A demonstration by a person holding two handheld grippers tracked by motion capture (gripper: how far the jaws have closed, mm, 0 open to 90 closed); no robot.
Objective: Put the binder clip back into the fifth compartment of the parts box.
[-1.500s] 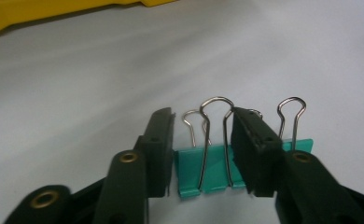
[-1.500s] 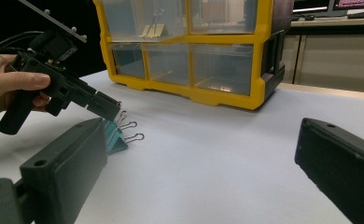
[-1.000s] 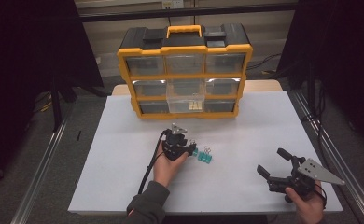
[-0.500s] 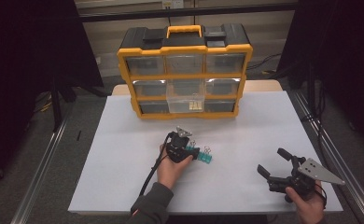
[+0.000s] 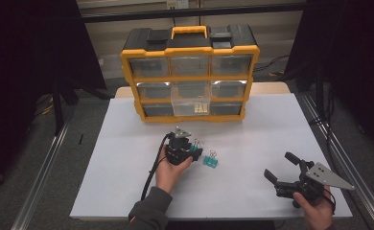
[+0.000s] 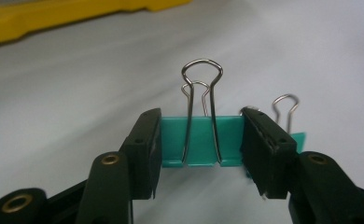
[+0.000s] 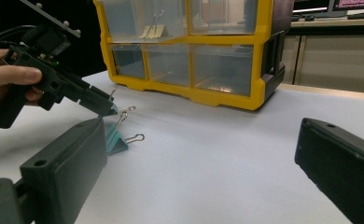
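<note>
A teal binder clip (image 6: 201, 150) with its wire handles upright sits between the jaws of my left gripper (image 6: 201, 135), which press on both of its ends. In the high view that gripper (image 5: 193, 149) is at the middle of the white table, held by a hand. A second teal binder clip (image 5: 210, 161) lies on the table just right of it, also seen as the teal binder clip (image 7: 116, 140) in the right gripper view under the left gripper's tip (image 7: 106, 108). My right gripper (image 5: 277, 165) is open near the front right, its jaws (image 7: 203, 154) holding nothing.
A yellow and black drawer organizer (image 5: 190, 72) stands at the back of the white table (image 5: 252, 143). Its middle clear drawer (image 5: 191, 103) is pulled out a little and holds yellow clips. Dark rails run along both table sides.
My left gripper has edged slightly right onto the clips, and one clip now sits in its jaws apart from the other. The right gripper has not moved.
</note>
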